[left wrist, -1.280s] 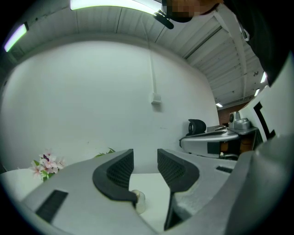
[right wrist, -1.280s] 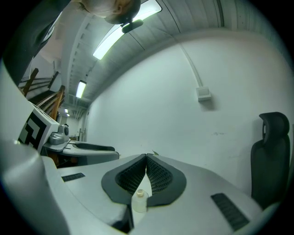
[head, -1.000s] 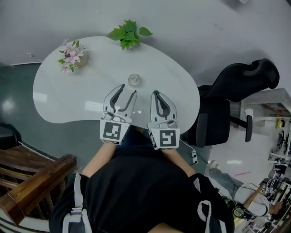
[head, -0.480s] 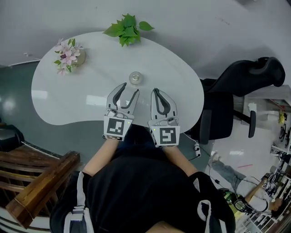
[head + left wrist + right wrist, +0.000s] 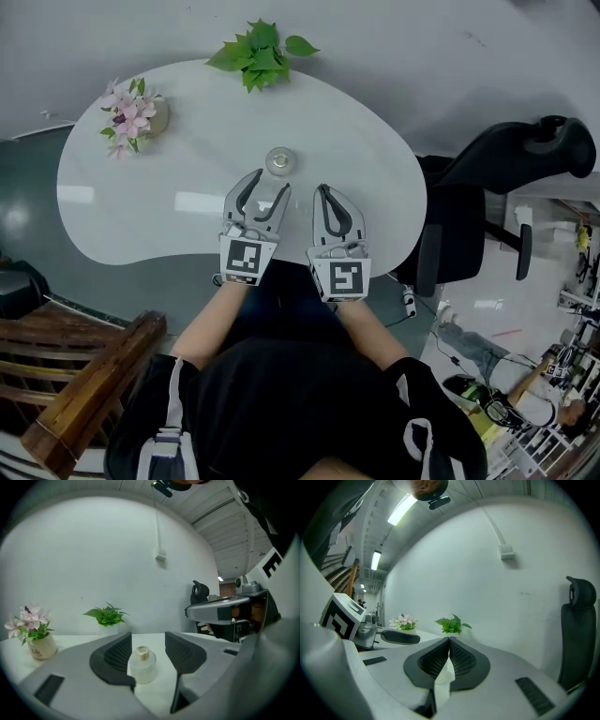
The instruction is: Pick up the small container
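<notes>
While the left gripper [image 5: 268, 183] is opening its jaws, the small glass bottle [image 5: 142, 667] stands upright (gold cap [image 5: 142, 653] on top) just ahead, untouched. The right gripper [image 5: 449, 640] is closed, empty.

The left gripper [image 5: 270, 181] has edged a little nearer the bottle [image 5: 279, 161], and its jaws are opening wider, with the bottle just ahead, untouched.
</notes>
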The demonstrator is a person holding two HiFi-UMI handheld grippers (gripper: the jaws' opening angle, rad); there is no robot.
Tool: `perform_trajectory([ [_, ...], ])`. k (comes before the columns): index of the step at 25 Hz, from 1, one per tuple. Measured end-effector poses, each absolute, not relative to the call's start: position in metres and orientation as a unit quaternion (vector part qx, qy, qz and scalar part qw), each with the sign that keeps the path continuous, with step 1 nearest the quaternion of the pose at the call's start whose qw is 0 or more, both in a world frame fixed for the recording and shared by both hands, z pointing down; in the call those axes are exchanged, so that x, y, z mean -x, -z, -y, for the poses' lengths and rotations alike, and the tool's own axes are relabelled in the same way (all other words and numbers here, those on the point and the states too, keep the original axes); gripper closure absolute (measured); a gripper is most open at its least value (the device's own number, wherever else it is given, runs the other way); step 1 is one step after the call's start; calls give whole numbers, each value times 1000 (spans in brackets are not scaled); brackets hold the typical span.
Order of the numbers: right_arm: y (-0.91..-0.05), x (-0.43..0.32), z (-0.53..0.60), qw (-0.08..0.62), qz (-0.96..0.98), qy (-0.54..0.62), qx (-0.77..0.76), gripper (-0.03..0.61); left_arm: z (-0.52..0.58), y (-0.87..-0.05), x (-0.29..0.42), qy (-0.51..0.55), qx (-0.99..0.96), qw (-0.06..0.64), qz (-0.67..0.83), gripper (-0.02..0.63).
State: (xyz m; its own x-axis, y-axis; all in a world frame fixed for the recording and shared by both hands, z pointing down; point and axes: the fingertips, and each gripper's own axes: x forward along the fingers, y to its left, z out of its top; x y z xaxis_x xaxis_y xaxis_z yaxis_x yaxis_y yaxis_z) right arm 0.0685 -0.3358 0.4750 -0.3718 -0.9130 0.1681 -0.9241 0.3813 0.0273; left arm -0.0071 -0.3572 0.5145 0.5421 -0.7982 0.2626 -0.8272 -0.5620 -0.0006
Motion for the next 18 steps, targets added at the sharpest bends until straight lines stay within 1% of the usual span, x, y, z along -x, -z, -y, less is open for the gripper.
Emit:
perform_trajectory([
  [9, -500, -66, 344, 81, 825, -52, -557, 557, 369, -554, 3, -141, -880, 65, 449, 377],
  [18, -521, -64, 356, 91, 822, -66, -558, 557, 382, -582, 2, -158, -874, 86, 452, 341],
])
